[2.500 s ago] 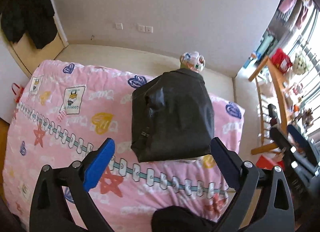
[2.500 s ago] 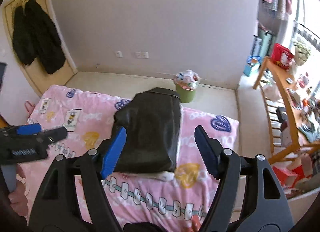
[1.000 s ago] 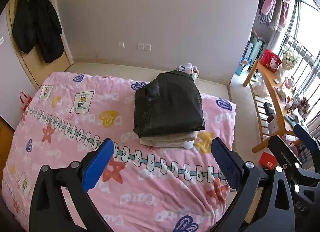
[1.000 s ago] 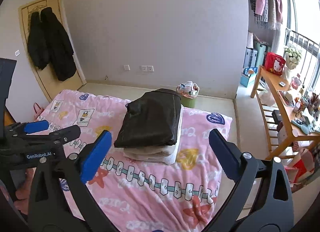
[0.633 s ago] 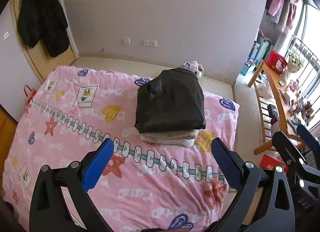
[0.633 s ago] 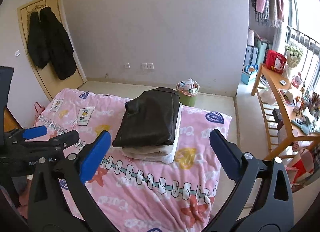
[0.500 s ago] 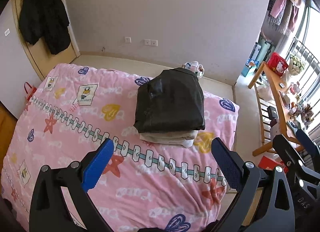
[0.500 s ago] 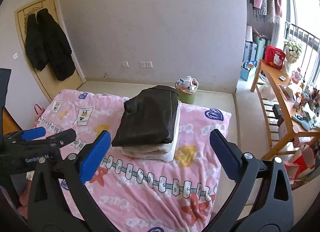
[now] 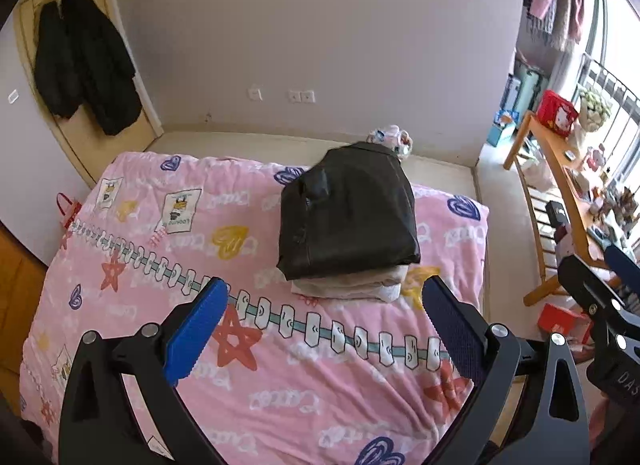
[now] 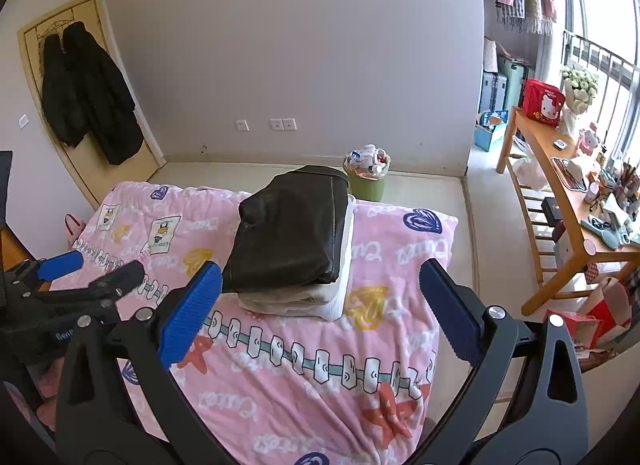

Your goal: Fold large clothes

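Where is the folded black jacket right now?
In both wrist views the folded black jacket lies on a folded white garment on the pink blanket, toward the bed's far end near the green bin.

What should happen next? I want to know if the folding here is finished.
Probably nothing more than lowering both tools: the black jacket lies folded atop the cream garment on the pink quilt, and the left gripper and right gripper hang open, empty, apart from the stack.

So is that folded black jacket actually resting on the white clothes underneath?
Touching. The right wrist view shows the black jacket lying directly on the folded white clothes, with no gap between them.
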`<state>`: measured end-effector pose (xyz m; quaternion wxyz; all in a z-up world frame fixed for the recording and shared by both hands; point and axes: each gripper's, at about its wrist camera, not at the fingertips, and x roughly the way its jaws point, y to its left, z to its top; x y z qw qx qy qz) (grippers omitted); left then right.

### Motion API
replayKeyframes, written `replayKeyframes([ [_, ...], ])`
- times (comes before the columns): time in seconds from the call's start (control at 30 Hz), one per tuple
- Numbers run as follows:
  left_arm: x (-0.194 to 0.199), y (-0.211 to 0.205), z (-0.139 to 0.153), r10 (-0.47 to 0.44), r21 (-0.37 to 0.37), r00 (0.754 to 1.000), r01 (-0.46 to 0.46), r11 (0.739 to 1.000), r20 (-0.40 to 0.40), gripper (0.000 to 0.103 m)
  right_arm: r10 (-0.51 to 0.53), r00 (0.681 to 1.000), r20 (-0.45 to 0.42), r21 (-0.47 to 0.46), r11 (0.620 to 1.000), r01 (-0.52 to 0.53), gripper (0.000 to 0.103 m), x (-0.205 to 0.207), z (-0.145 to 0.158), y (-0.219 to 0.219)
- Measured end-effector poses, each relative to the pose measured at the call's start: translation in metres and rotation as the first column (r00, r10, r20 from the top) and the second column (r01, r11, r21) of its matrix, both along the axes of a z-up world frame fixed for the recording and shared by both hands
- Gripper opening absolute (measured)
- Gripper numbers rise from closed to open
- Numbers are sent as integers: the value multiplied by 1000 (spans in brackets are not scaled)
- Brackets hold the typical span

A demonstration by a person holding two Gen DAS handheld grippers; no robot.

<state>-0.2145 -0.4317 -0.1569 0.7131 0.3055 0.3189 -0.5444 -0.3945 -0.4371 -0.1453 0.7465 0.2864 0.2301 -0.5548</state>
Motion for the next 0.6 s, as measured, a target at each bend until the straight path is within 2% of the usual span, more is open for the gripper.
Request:
replayKeyframes([
  [0.6, 8, 2, -2, 34, 12, 997, -33, 999, -75, 95, 15, 1000, -10, 2, 1000, -15, 97, 2, -1, 4],
])
